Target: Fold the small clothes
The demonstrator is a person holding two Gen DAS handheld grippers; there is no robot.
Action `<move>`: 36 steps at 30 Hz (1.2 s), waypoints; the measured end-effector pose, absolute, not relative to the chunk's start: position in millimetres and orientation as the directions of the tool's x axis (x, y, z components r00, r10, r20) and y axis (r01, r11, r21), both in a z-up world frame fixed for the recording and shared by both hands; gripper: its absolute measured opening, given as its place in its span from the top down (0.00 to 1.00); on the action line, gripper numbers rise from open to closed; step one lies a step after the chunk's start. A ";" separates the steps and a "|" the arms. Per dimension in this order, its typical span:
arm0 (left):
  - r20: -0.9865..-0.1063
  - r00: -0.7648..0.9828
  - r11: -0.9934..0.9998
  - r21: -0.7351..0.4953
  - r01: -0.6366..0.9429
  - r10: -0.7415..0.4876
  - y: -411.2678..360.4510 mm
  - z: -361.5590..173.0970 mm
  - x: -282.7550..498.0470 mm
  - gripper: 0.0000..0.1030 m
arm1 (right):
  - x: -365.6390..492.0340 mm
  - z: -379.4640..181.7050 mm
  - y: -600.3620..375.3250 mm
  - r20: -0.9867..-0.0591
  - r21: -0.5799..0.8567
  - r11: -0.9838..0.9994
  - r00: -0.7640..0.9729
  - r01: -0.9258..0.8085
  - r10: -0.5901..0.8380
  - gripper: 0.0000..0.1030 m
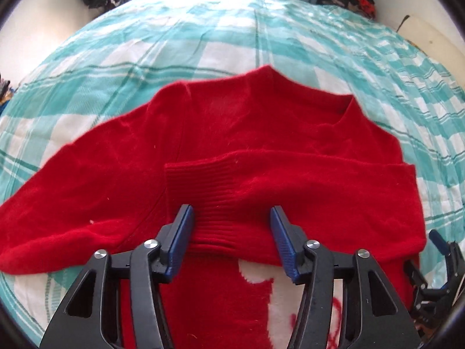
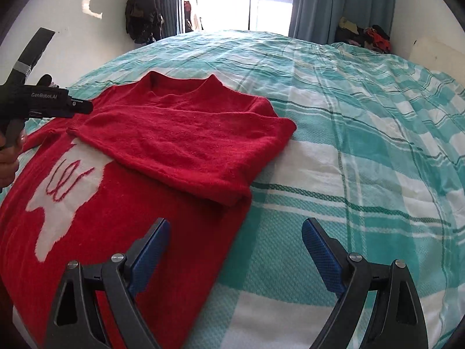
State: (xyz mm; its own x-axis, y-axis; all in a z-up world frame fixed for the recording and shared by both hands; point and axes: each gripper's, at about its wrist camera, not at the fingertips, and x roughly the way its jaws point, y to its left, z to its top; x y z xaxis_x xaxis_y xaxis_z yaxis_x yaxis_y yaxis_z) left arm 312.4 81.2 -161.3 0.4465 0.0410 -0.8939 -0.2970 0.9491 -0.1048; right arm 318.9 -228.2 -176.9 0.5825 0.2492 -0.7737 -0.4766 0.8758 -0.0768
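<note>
A small red sweater (image 1: 247, 133) with a white patch on its chest (image 2: 66, 186) lies flat on the bed. One sleeve (image 2: 186, 145) is folded across its body. My left gripper (image 1: 232, 218) is open, its fingers on either side of that sleeve's ribbed cuff (image 1: 215, 200), just above it. The other sleeve (image 1: 72, 203) lies spread out to the left. My right gripper (image 2: 235, 238) is open and empty over the sweater's right edge and the bedspread. The left gripper's body (image 2: 43, 104) shows at the left of the right wrist view.
The bed has a teal and white checked cover (image 2: 363, 151). Dark clothes (image 2: 142, 14) hang on the far wall by a bright window with blue curtains (image 2: 334, 3). A pile of clothes (image 2: 363, 37) lies at the bed's far right corner.
</note>
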 end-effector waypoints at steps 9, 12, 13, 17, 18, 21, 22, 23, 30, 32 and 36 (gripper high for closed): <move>-0.865 0.498 0.977 -0.052 -0.207 0.059 73.5 -170.8 301.9 0.47 | 350.1 -194.9 -280.6 -0.808 -0.106 0.961 0.586 -0.256 0.067 0.10; -0.866 0.497 0.980 -0.045 -0.196 0.059 74.0 -163.5 296.7 0.43 | 343.9 -190.0 -282.3 -0.808 -0.104 0.960 0.585 -0.260 0.071 0.10; -0.869 0.492 0.979 -0.042 -0.198 0.062 74.4 -158.7 292.9 0.40 | 341.4 -188.5 -286.2 -0.809 -0.115 0.965 0.585 -0.237 0.047 0.10; -0.844 0.531 0.977 -0.038 -0.210 0.081 73.1 -134.8 248.8 0.25 | 318.2 -173.9 -309.3 -0.803 -0.079 0.982 0.595 -0.172 0.040 0.10; -0.840 0.537 0.977 -0.044 -0.207 0.076 71.1 -130.2 233.3 0.24 | 307.7 -166.9 -311.6 -0.797 -0.046 0.983 0.599 -0.179 0.072 0.10; -0.839 0.540 0.978 -0.058 -0.203 0.062 59.9 -123.7 185.8 0.15 | 269.8 -144.3 -306.1 -0.761 0.099 0.952 0.595 -0.288 0.259 0.10; -0.842 0.535 0.977 -0.055 -0.208 0.066 55.2 -124.8 171.6 0.12 | 255.4 -139.7 -300.5 -0.746 0.115 0.938 0.595 -0.327 0.300 0.10; -0.848 0.525 0.975 -0.050 -0.218 0.074 51.2 -128.3 159.6 0.08 | 242.7 -138.1 -295.4 -0.737 0.103 0.930 0.601 -0.352 0.309 0.10; -0.871 0.469 0.973 0.043 -0.226 0.147 28.5 -172.3 135.1 0.02 | 222.6 -202.7 -333.9 -0.800 0.123 0.976 0.564 -0.178 0.204 0.03; -0.876 0.461 0.972 0.035 -0.232 0.142 29.4 -172.8 137.1 0.01 | 224.2 -204.5 -337.5 -0.793 0.132 0.973 0.569 -0.188 0.218 0.00; -0.874 0.474 0.976 0.003 -0.217 0.108 33.6 -177.3 133.6 0.01 | 222.5 -206.0 -333.4 -0.788 0.105 0.976 0.583 -0.190 0.198 0.00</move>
State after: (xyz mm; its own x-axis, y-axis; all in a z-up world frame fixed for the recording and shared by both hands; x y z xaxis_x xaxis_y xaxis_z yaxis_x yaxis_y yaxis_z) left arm 133.6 33.6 -177.3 0.4741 0.1082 -0.8738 -0.2169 0.9762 0.0032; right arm 222.5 -333.4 -206.0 0.5829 0.1978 -0.7881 -0.1898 0.9762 0.1046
